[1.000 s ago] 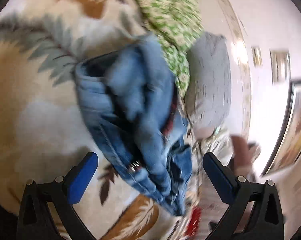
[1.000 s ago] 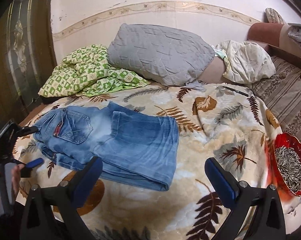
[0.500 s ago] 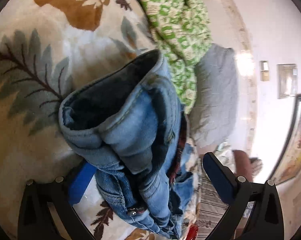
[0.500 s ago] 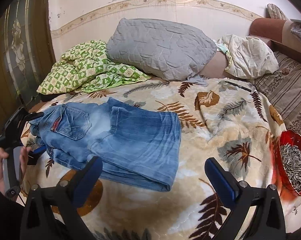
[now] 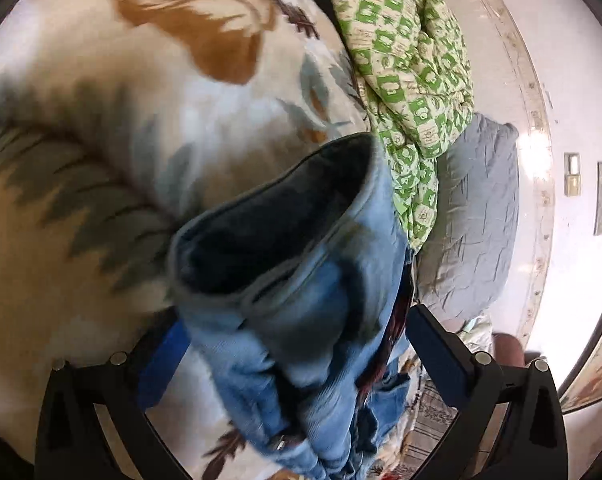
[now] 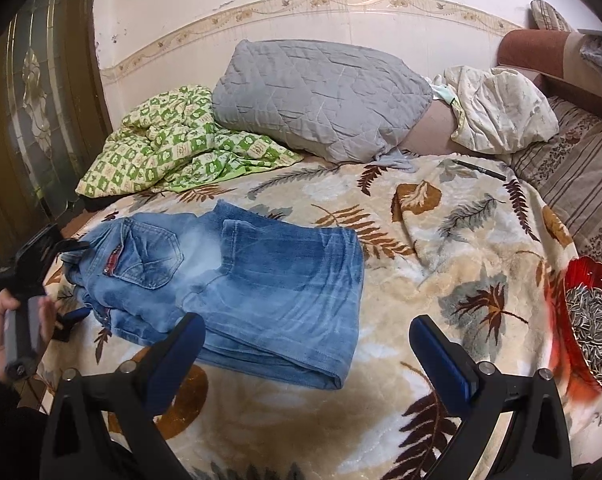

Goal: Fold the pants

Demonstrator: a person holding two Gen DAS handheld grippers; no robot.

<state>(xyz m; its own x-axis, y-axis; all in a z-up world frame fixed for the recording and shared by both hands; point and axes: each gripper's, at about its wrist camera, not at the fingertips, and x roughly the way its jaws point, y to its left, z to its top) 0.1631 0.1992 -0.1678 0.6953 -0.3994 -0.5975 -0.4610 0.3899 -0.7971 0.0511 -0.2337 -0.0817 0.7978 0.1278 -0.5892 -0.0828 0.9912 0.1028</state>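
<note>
Jeans (image 6: pixel 237 280): folded, flat on leaf-print blanket (image 6: pixel 441 280), left of centre. Left gripper (image 5: pixel 293 344): jaws wide, straddling bunched waistband at far-left end, unclamped. Right gripper (image 6: pixel 307 344): jaws wide, empty, hovering over near edge. Red bowl (image 6: pixel 581 280) of seeds: far right.

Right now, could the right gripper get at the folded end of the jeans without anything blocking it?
Probably yes. The right gripper is open, and the jeans lie flat on the blanket just ahead of its fingers, with nothing between. The seed bowl sits well off to the side.
</note>
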